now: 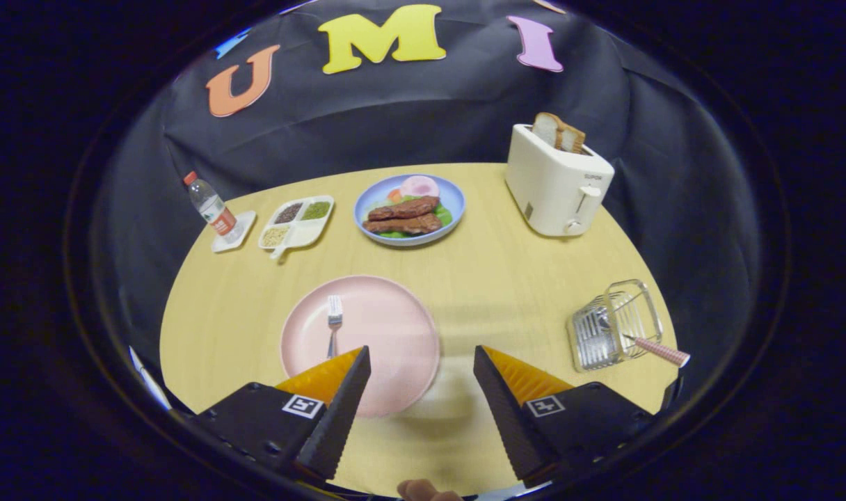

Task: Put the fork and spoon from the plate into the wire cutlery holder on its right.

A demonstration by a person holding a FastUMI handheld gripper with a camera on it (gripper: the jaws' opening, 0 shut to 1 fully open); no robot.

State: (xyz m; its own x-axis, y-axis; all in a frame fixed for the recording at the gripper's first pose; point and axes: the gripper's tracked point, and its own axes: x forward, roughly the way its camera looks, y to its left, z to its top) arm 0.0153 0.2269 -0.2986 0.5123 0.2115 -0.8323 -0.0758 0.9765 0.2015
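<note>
Fork (334,323) lies on the pink plate (388,348), just beyond my left finger; my tongs (421,365) hang wide open and hold nothing. I'd judge the fork comes next: come down straddling its handle and pinch near the middle. A pink-handled utensil already rests in the wire cutlery holder (614,334) near the bench (506,278) edge, so I'd swing right across open wood. Food plate (409,209) and toaster (559,184) stand well beyond

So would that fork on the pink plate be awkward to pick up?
Probably. The fork looks thin, metal and stiff, lying flat on the smooth pink plate, so it may skid. The open gripper hovers just short of it.
</note>
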